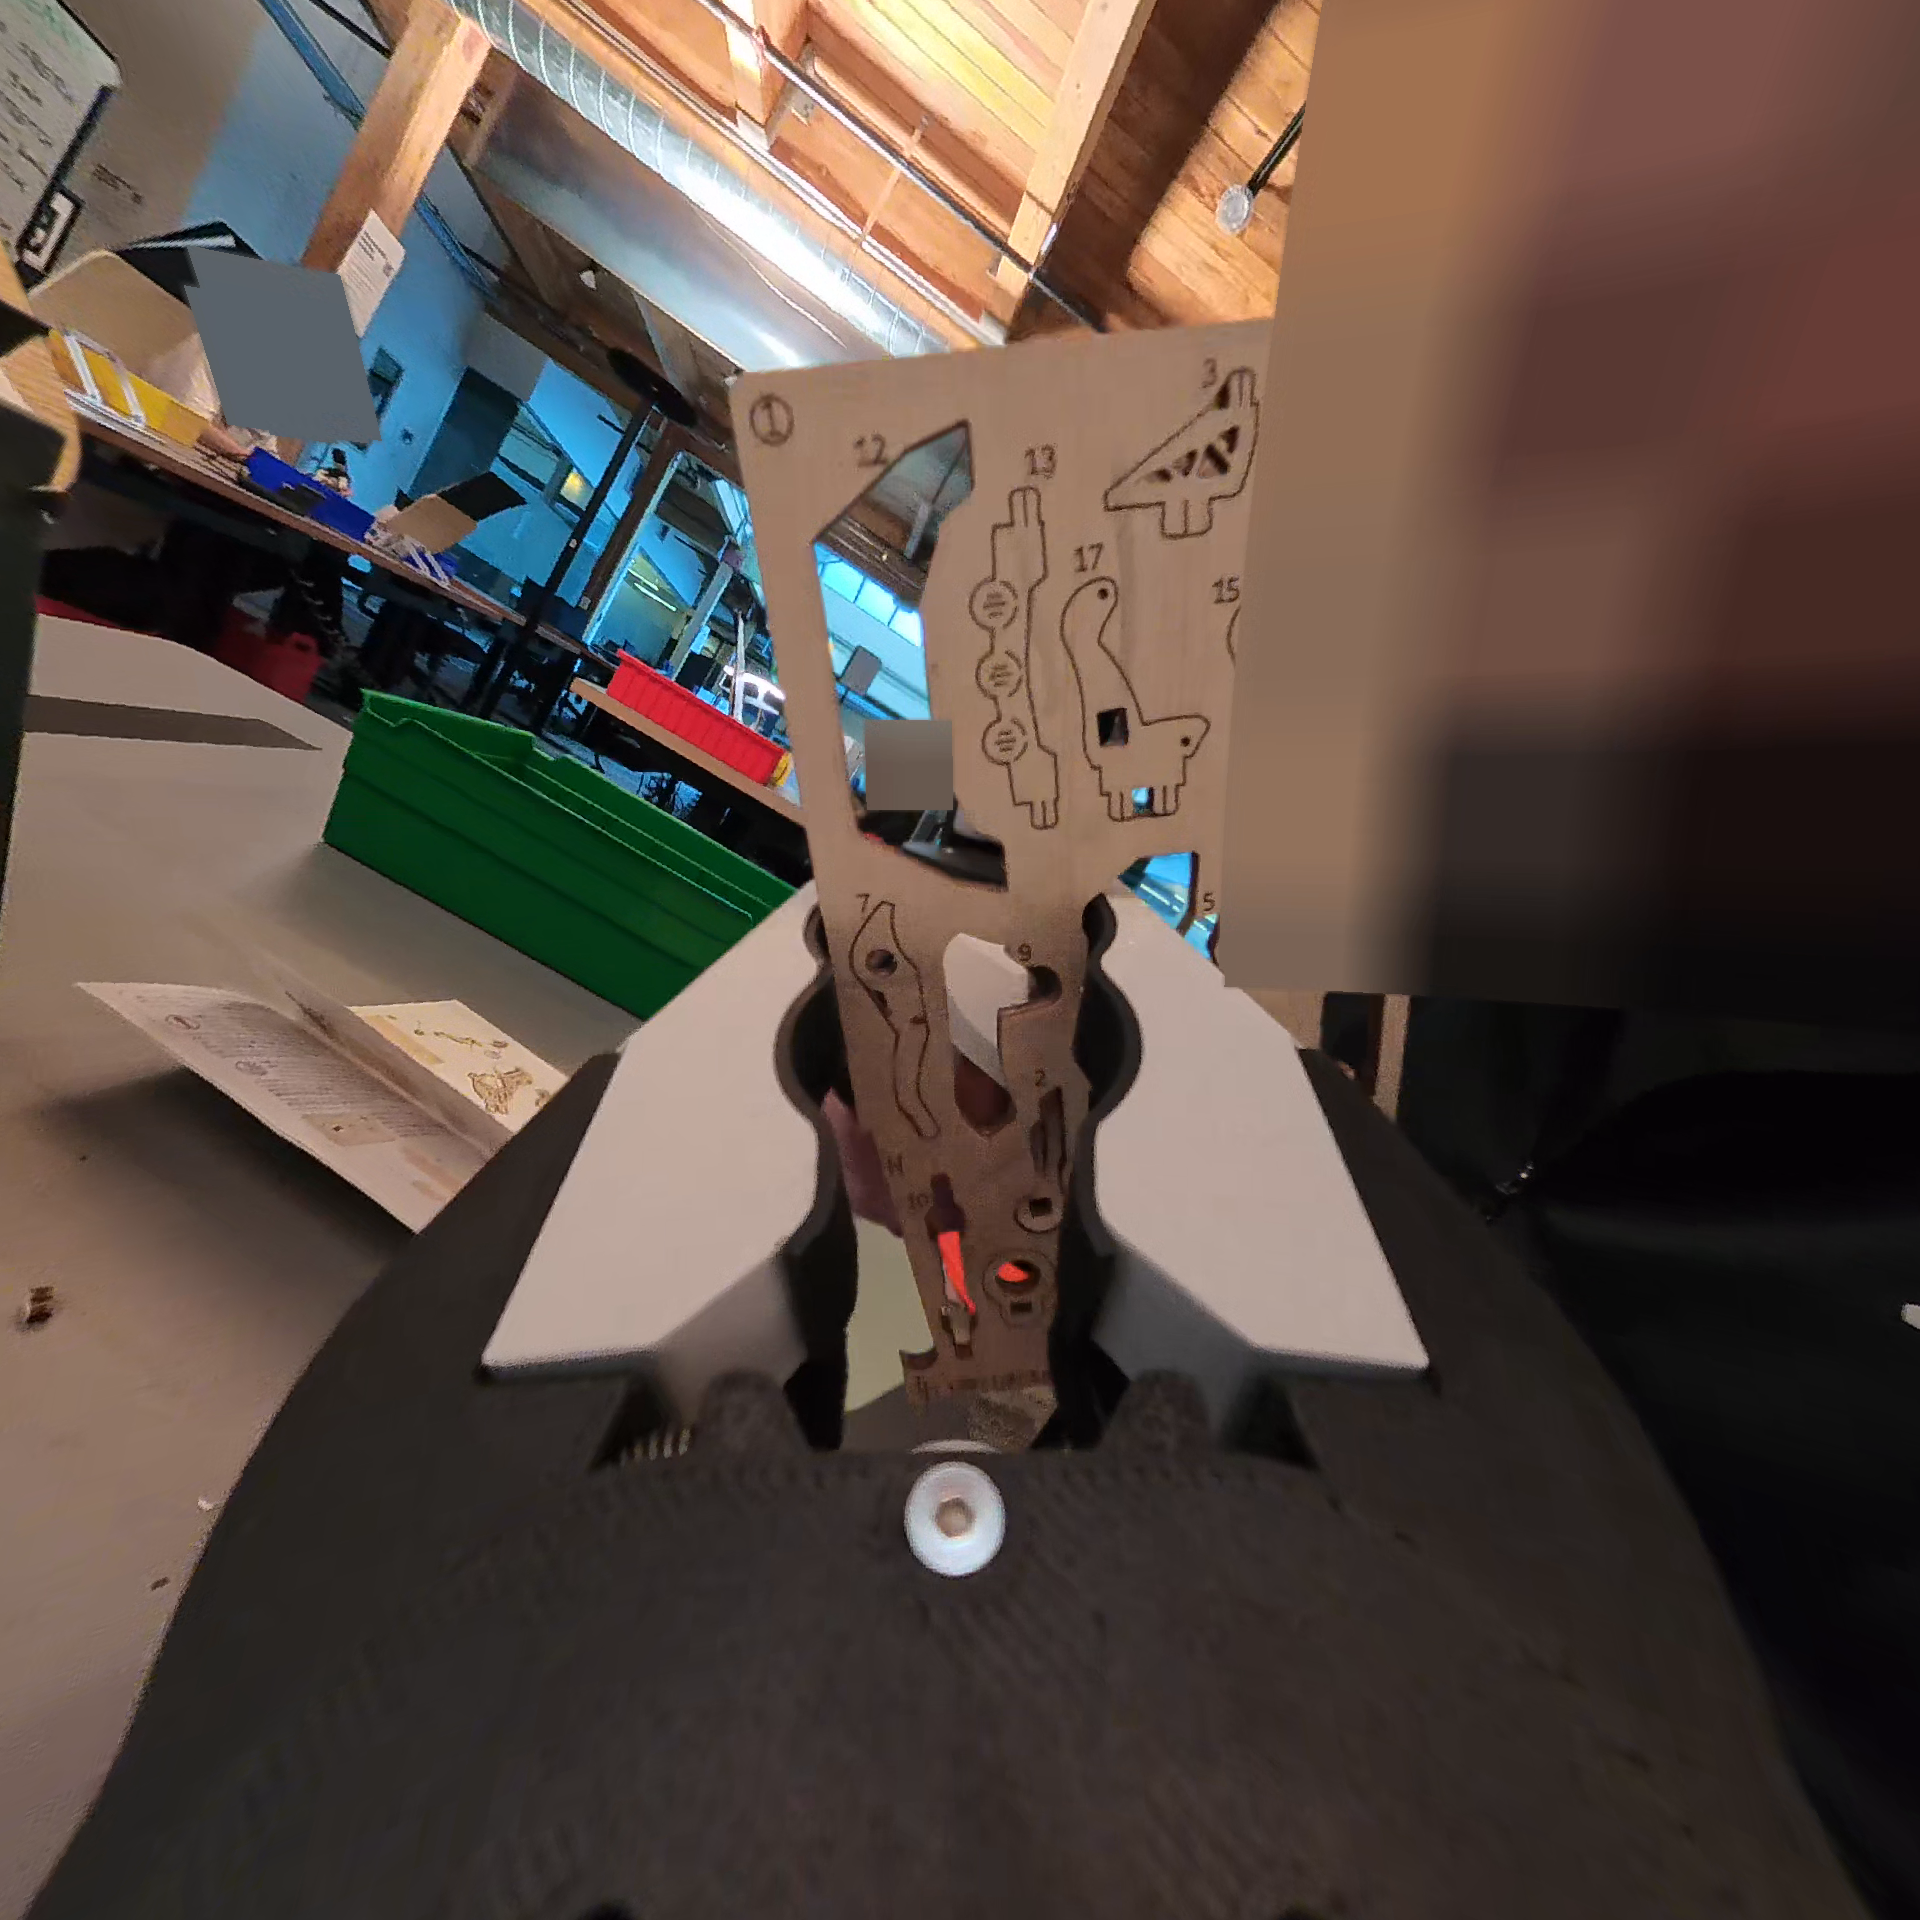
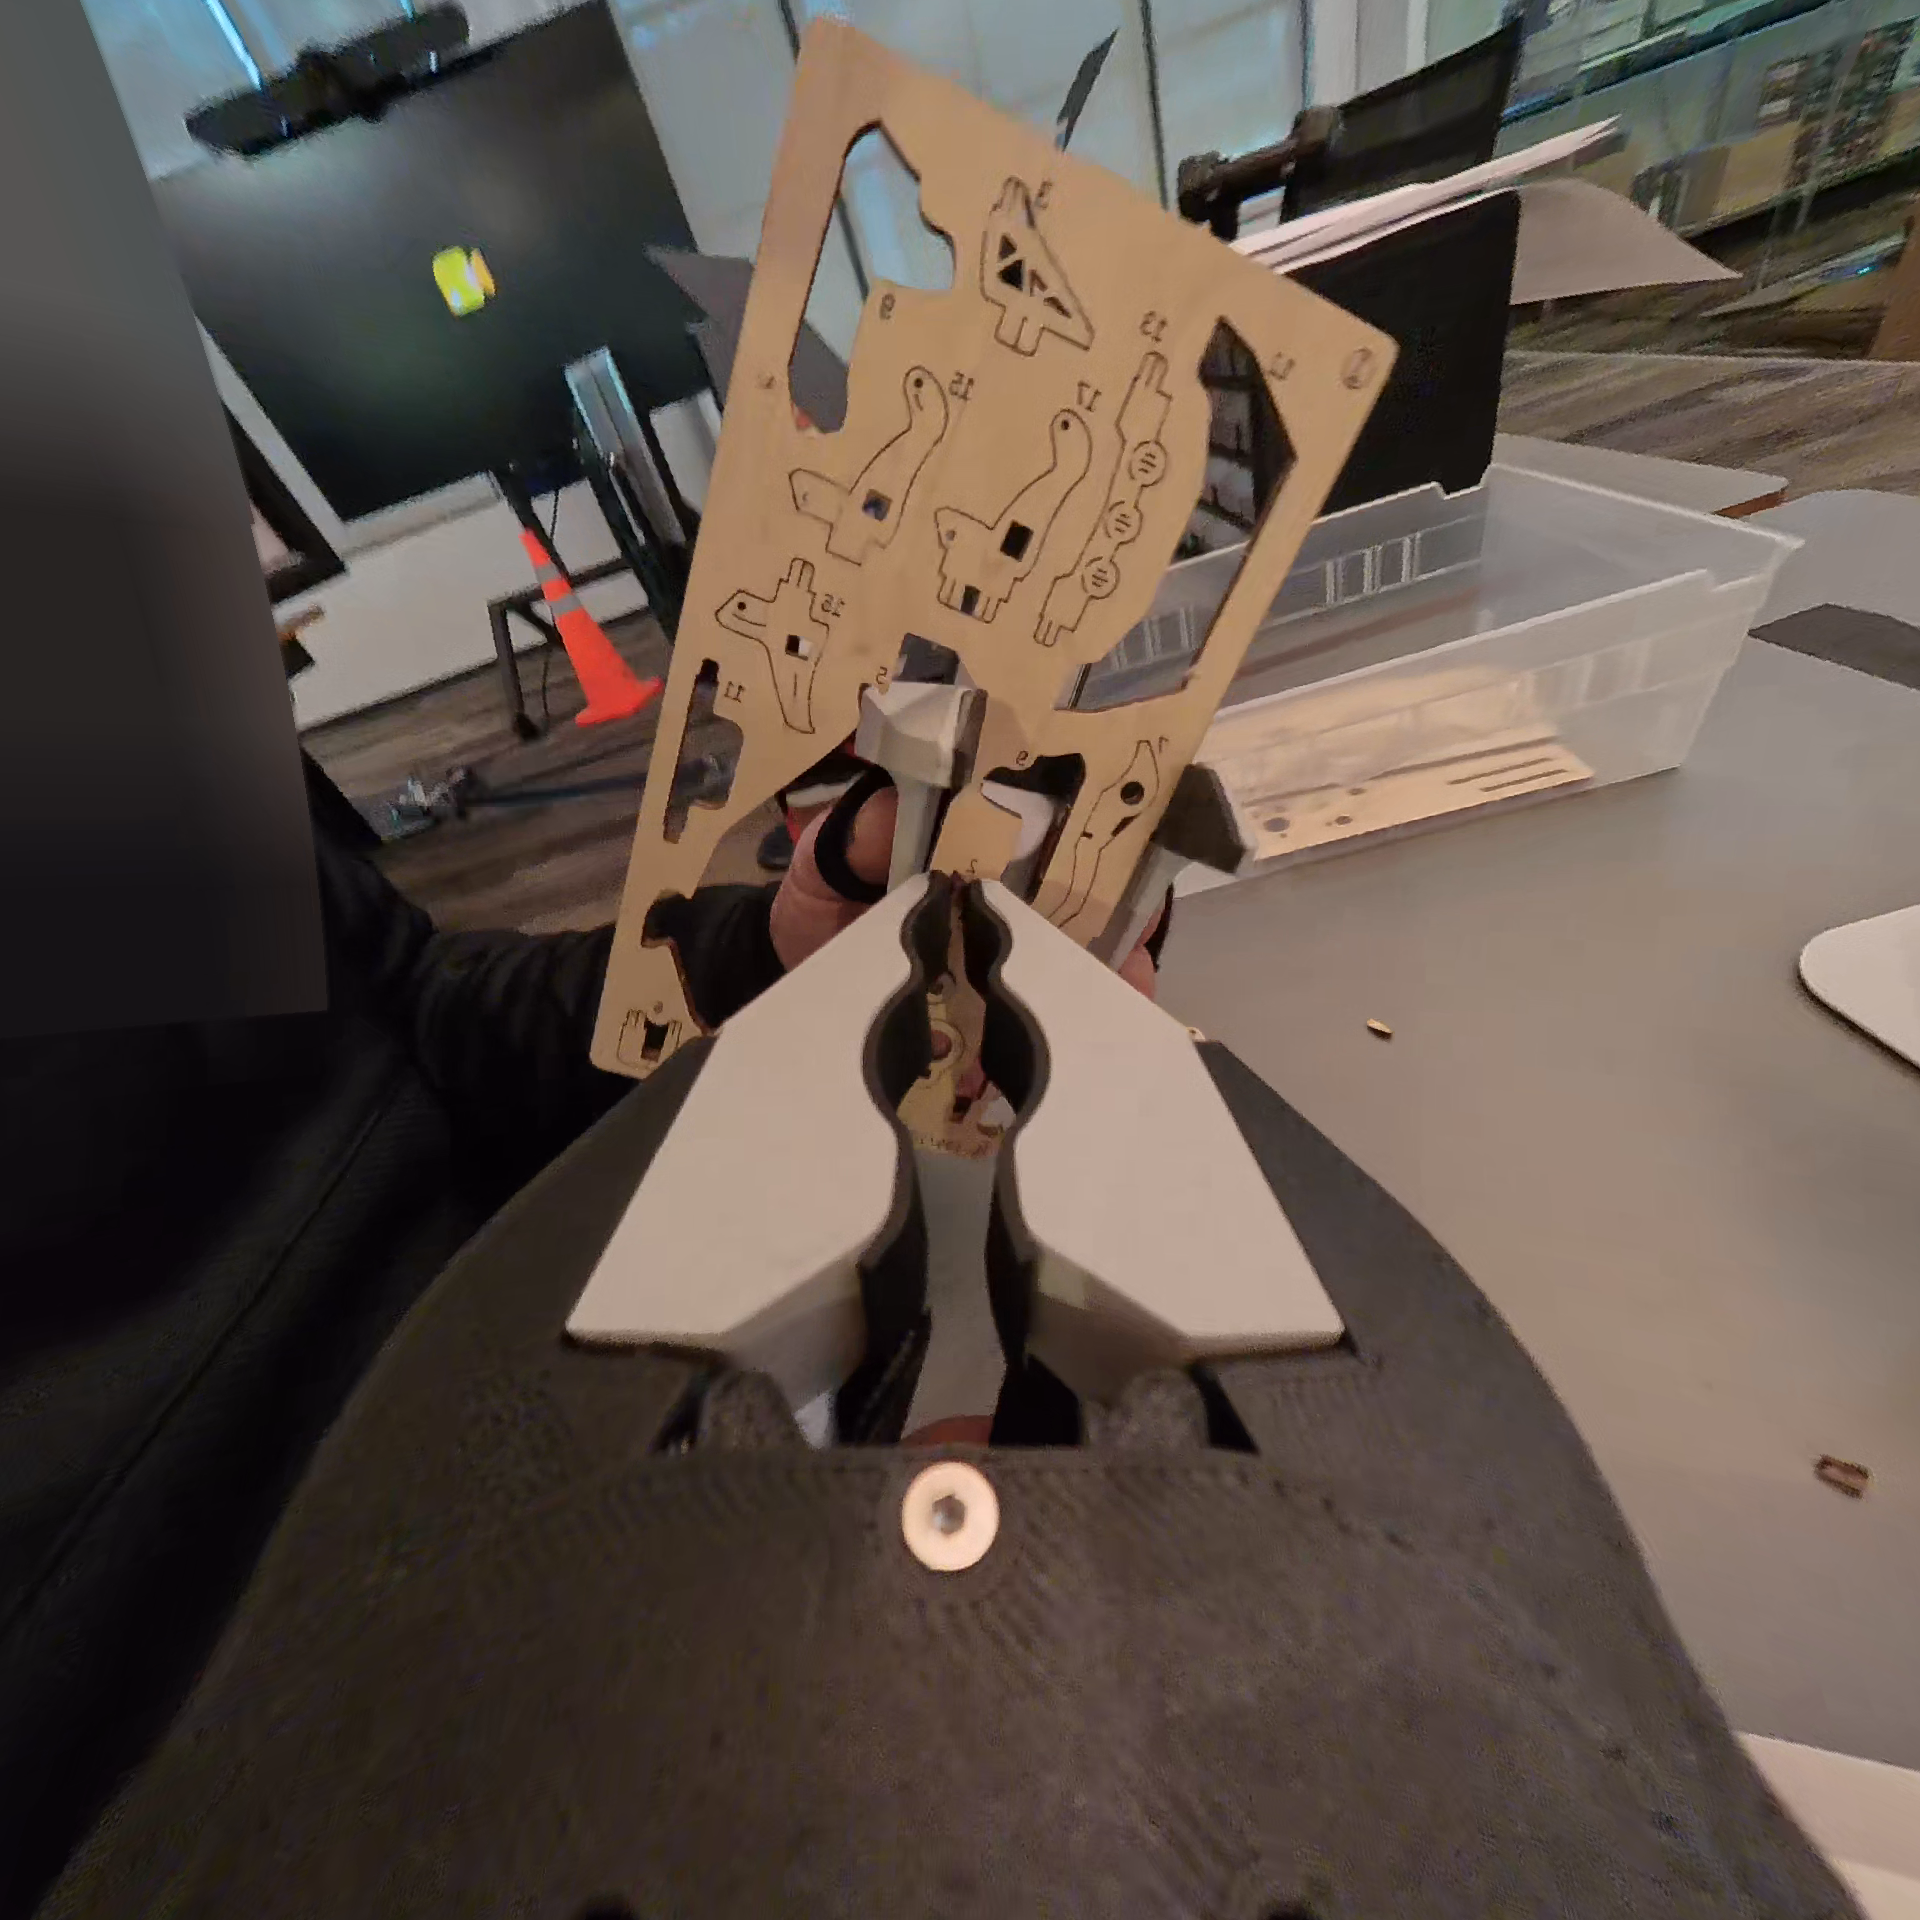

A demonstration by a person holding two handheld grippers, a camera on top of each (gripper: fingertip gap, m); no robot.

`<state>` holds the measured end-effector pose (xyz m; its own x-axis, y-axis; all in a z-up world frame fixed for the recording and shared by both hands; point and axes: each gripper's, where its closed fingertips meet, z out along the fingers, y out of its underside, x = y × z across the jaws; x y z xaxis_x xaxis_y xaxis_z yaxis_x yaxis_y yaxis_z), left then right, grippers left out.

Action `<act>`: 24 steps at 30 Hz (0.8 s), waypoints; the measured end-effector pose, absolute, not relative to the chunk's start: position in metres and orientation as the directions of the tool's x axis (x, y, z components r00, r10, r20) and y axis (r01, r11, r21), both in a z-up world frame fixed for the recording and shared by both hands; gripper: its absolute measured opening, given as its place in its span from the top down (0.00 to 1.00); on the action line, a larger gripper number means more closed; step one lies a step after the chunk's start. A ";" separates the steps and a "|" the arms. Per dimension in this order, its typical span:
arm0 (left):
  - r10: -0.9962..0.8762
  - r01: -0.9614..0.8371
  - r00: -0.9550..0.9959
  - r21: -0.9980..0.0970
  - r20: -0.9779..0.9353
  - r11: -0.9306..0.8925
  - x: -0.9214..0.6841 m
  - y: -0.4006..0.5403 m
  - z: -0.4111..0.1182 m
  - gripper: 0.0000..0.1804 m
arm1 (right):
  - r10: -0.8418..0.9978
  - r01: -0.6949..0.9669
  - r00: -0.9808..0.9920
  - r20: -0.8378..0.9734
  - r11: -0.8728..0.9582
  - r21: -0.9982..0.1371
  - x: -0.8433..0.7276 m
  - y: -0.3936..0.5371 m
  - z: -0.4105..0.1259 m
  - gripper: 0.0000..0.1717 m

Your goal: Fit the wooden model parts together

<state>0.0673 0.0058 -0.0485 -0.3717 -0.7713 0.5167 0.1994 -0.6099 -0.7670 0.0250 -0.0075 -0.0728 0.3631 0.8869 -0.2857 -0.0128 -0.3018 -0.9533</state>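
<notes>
A smooth gray tabletop [image 2: 1507, 1039] fills the right side of the right wrist view. A clear plastic box [image 2: 1507, 623] sits on it at middle right. In the left wrist view, green plastic bins [image 1: 540, 831] stand at middle left, and a folded paper sheet [image 1: 312, 1070] with drawings lies at lower left. The thin, flat wooden sheet [image 1: 1049, 582] stands upright in the middle of both views. It is pale wood with burnt brown outlines of small parts and some holes where parts are gone. The left hand-held gripper [image 1: 961, 997], rough black with smooth white fingers, is clamped on the sheet's two side edges. The right hand-held gripper [image 2: 956, 894] has its wavy white fingers [image 2: 831, 1039] closed together at the tips, right at the sheet's lower middle. Whether it pinches the wood I cannot tell. Tiny wood crumbs [image 2: 1841, 1475] lie at lower right.
</notes>
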 end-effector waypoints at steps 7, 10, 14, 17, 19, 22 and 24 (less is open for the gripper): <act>-0.720 0.278 -0.460 -0.685 0.521 -0.673 0.061 0.009 -0.042 0.78 | 0.838 -0.225 0.383 -0.388 -0.323 -0.919 0.025 -0.004 -0.068 1.00; -0.716 0.297 -0.466 -0.670 0.520 -0.681 0.061 0.011 -0.042 0.78 | 0.817 -0.308 0.382 -0.431 -0.327 -0.893 0.027 -0.003 -0.066 1.00; -0.710 0.329 -0.470 -0.642 0.525 -0.692 0.061 0.015 -0.042 0.78 | 0.794 -0.399 0.374 -0.479 -0.329 -0.856 0.030 -0.001 -0.063 1.00; -0.691 0.348 -0.482 -0.607 0.538 -0.715 0.061 0.018 -0.043 0.78 | 0.781 -0.449 0.371 -0.502 -0.323 -0.833 0.032 0.001 -0.063 1.00; -0.687 0.362 -0.482 -0.591 0.543 -0.721 0.062 0.020 -0.042 0.78 | 0.774 -0.486 0.355 -0.524 -0.326 -0.811 0.033 0.003 -0.063 1.00; -0.671 0.380 -0.489 -0.556 0.558 -0.739 0.063 0.024 -0.043 0.78 | 0.765 -0.513 0.356 -0.537 -0.320 -0.796 0.035 0.005 -0.064 1.00; -0.672 0.390 -0.482 -0.549 0.562 -0.740 0.064 0.026 -0.043 0.78 | 0.760 -0.515 0.377 -0.529 -0.303 -0.802 0.036 0.006 -0.064 1.00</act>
<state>0.0643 0.0256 -0.0434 -0.4825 -0.6716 0.5623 0.3899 -0.7396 -0.5487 0.0364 0.0064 -0.0642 0.3770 0.7601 -0.5292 -0.5154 -0.3025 -0.8018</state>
